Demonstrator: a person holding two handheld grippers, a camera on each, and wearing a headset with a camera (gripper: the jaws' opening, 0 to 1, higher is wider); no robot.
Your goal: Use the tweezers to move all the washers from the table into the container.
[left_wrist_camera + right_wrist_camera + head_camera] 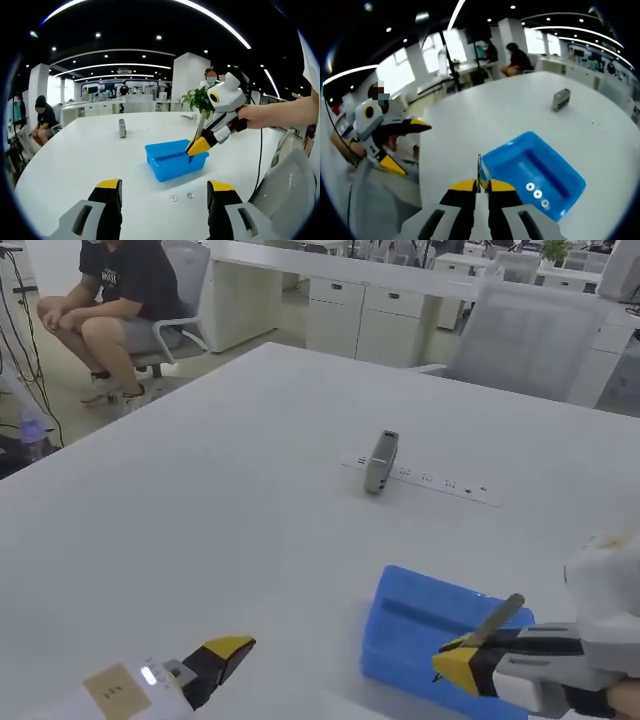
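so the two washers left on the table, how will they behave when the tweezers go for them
The washers lie flat on the smooth white table, so they'll probably skid rather than lift if the tweezers push them sideways. They look small and thin, so likely light and easy to flick away. Lying flat, they seem unlikely to roll.

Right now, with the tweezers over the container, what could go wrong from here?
Two washers lie flat on the table; the tweezers may flick them away rather than lift them. The right gripper clamps the thin tweezers at its jaw tips, so they might twist. Their tip hangs near the container wall and could nudge it.
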